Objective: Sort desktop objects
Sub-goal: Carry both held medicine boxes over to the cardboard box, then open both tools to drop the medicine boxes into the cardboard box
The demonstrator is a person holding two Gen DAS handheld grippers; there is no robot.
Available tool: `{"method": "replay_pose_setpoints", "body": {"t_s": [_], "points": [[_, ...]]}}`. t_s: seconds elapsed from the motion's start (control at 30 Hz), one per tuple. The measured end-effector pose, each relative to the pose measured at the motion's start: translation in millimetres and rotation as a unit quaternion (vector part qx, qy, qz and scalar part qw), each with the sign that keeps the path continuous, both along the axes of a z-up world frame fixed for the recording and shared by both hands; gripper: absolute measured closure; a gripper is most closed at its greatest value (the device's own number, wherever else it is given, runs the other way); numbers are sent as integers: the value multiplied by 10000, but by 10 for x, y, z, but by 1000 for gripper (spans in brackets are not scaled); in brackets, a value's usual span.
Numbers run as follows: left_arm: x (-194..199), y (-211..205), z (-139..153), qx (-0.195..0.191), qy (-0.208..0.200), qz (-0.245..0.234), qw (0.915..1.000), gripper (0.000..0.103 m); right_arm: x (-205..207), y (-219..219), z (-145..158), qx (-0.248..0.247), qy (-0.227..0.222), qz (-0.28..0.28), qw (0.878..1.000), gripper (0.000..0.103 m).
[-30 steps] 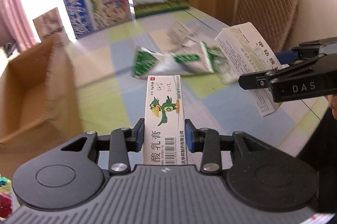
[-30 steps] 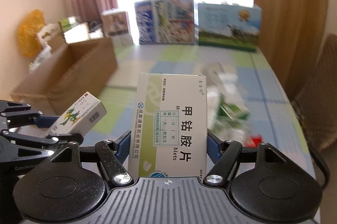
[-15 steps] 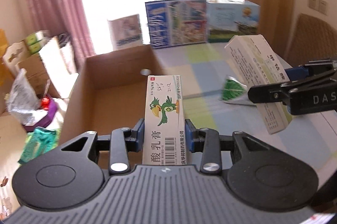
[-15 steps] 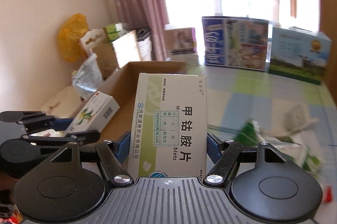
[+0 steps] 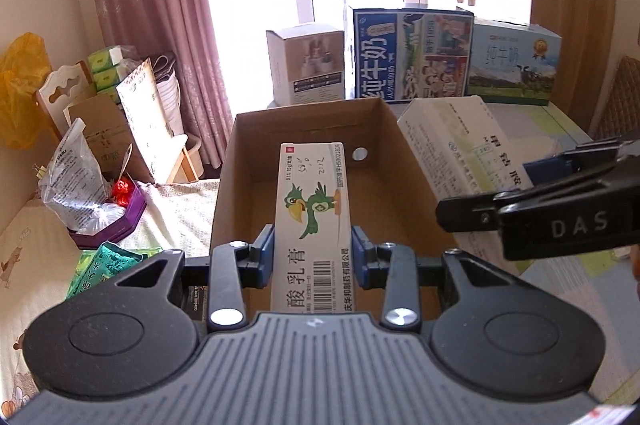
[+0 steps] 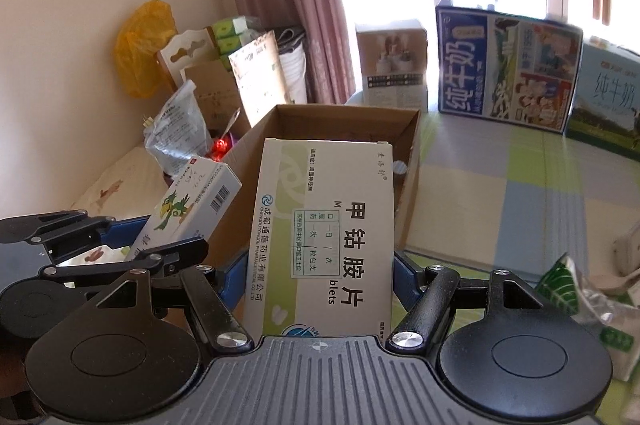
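Medicine cartons bound for a cardboard box [image 5: 304,153]: the left gripper [image 5: 313,253] pinches a narrow ointment carton [image 5: 310,221] printed with a green bird, its blue pads pressed on both long sides, and holds it in the air over the open, empty-looking box. Beside it, the right gripper [image 6: 320,277] clamps a wider white-and-green tablet carton [image 6: 324,233] the same way, just off the box's right wall, above the checked tablecloth [image 6: 520,185]. More packets lie on the table [image 6: 576,289] at the right, yet to be sorted.

Several risks stand out. The two cartons hang close together, and in the left wrist view the right gripper sits just beside the tablet carton's near end; a release by both at once could knock one carton against the other or against the box's rim. The tablet carton looks not yet over the opening, so letting go now would likely drop it onto the wall or the table. Both cartons stick out well past the pads, so a quick turn could swing them loose.
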State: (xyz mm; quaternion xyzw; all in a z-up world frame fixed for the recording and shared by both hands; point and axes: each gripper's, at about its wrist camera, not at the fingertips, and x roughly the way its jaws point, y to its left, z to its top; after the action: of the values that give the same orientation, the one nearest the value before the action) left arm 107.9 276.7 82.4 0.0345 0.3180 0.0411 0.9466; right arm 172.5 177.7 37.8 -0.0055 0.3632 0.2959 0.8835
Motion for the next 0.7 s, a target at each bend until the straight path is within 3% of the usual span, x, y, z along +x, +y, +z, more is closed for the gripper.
{"method": "replay_pose_setpoints", "body": {"t_s": [0.57, 0.7], "points": [[182, 267, -296, -221, 114, 127, 9996, 70, 155, 154, -168, 46, 148, 23, 9999, 35], [144, 263, -296, -216, 70, 163, 9996, 64, 159, 177, -165, 72, 136, 22, 9999, 35]]}}
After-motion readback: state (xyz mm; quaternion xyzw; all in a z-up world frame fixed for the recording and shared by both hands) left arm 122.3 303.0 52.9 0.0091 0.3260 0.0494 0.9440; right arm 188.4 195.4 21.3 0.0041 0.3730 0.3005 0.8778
